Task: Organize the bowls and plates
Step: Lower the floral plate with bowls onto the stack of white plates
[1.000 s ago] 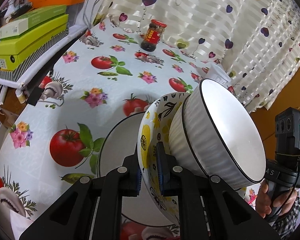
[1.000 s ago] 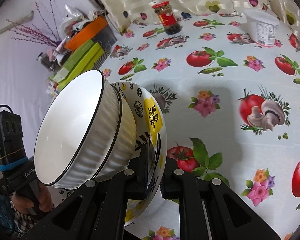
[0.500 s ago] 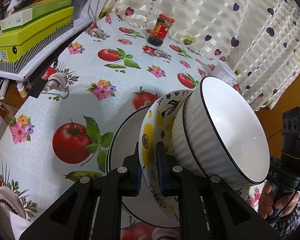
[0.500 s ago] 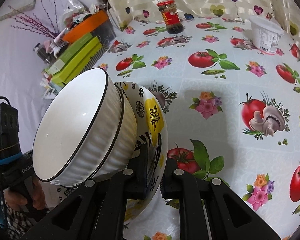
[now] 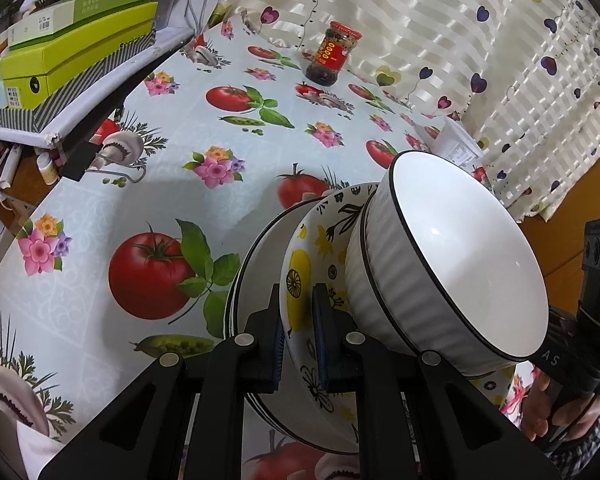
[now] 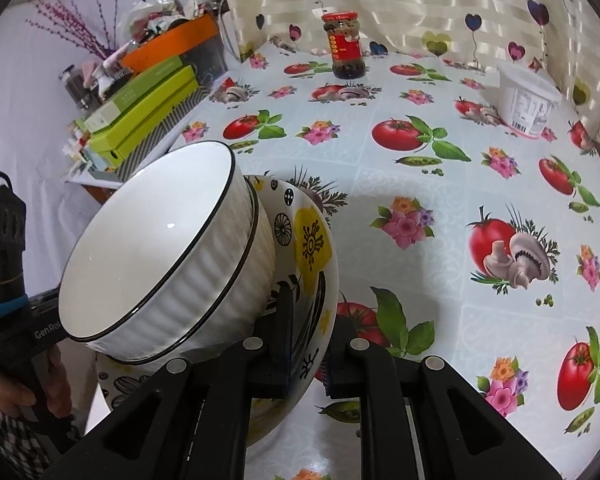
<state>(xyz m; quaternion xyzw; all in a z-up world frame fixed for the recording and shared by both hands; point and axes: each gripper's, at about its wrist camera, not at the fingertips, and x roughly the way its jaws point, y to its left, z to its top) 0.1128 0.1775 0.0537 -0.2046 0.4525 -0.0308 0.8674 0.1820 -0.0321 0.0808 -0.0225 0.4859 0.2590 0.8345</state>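
A yellow-and-black patterned plate carries two nested white ribbed bowls with black rims. My left gripper is shut on one edge of the patterned plate. My right gripper is shut on the opposite edge of the same plate; the bowls sit at its left. A white plate with a black rim lies on the table just beneath the stack in the left wrist view. Whether the stack touches it I cannot tell.
A red-lidded sauce jar stands at the back by the curtain. A white tub stands at the back right. Green boxes and an orange tray sit on a side shelf at left.
Both grippers, with the plate and bowls, have drawn back and lower over the table. The white plate now shows closer under the stack. Both grips are unchanged.
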